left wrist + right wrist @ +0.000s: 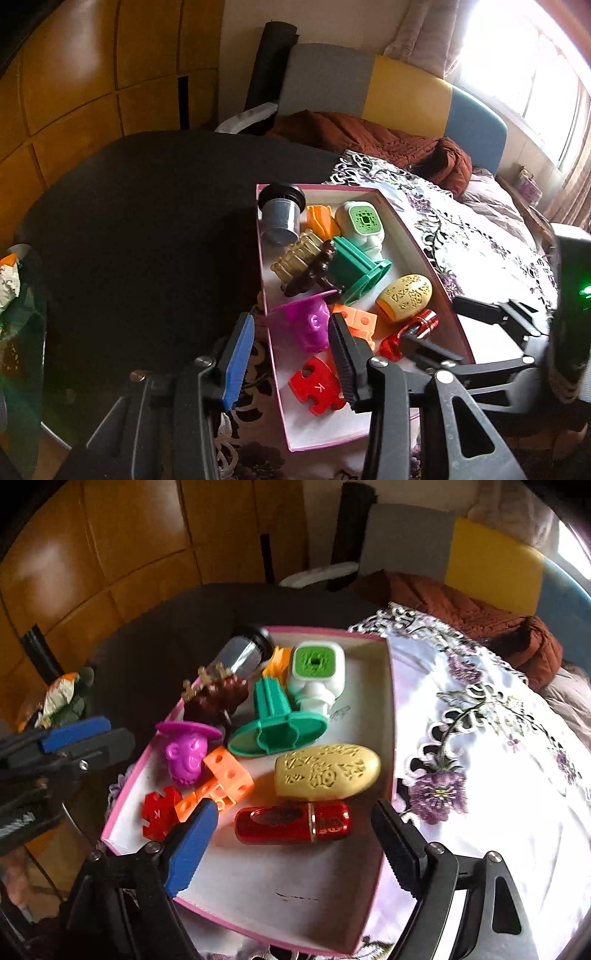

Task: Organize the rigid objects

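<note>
A pink-rimmed white box (424,251) (391,709) holds several rigid toys: a magenta monkey head (314,325) (184,755), an orange cube piece (360,321) (225,771), a red puzzle piece (317,389) (157,814), a red cylinder (291,821) (410,334), a yellow carved oval (327,773) (404,297) and a green flanged part (275,723) (356,267). My left gripper (291,360) is open, straddling the box's left wall beside the monkey head. My right gripper (291,849) is open, just behind the red cylinder, holding nothing.
The box also holds a white-and-green block (364,225) (317,674), a grey jar (280,216), a brown piece (306,273) and a tan piece (295,256). A dark round table (147,221), an embroidered white cloth (480,757) and a sofa with a brown blanket (369,136) surround it.
</note>
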Action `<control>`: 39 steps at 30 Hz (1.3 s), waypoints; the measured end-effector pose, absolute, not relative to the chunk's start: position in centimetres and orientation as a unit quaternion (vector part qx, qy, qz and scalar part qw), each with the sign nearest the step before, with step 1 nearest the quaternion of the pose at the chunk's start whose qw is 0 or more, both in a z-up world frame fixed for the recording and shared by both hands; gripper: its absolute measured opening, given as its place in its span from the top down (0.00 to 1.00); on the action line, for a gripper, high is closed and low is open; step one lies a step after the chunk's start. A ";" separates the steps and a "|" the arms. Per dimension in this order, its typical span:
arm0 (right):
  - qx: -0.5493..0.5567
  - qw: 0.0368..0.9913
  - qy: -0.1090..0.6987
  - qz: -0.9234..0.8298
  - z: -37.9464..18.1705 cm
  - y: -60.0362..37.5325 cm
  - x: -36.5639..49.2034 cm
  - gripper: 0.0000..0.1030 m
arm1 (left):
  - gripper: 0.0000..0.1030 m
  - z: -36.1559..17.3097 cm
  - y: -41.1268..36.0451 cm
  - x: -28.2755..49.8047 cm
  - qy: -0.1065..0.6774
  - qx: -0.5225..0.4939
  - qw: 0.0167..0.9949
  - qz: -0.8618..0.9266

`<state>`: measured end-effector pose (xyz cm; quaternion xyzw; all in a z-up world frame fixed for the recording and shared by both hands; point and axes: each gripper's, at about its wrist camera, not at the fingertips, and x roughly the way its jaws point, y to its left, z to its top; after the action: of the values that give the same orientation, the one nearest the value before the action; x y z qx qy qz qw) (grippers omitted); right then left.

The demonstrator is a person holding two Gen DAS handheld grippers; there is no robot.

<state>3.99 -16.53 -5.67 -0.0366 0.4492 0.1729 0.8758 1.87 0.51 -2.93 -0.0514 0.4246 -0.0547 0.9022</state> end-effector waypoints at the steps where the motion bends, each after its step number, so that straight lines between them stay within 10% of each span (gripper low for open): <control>1: -0.031 0.878 0.446 0.170 -5.4 -16.7 4.0 0.14 | 0.59 -2.9 0.5 1.8 0.423 -0.049 0.904 -0.049; 39: 0.015 0.926 0.370 0.072 -2.0 -17.2 0.3 0.10 | 0.60 0.4 0.5 -1.0 0.346 -0.020 0.937 0.046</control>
<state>0.33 -17.21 -1.99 0.0146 0.3704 0.0722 0.9259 -0.95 0.54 0.37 -0.0198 0.3464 0.0463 0.9367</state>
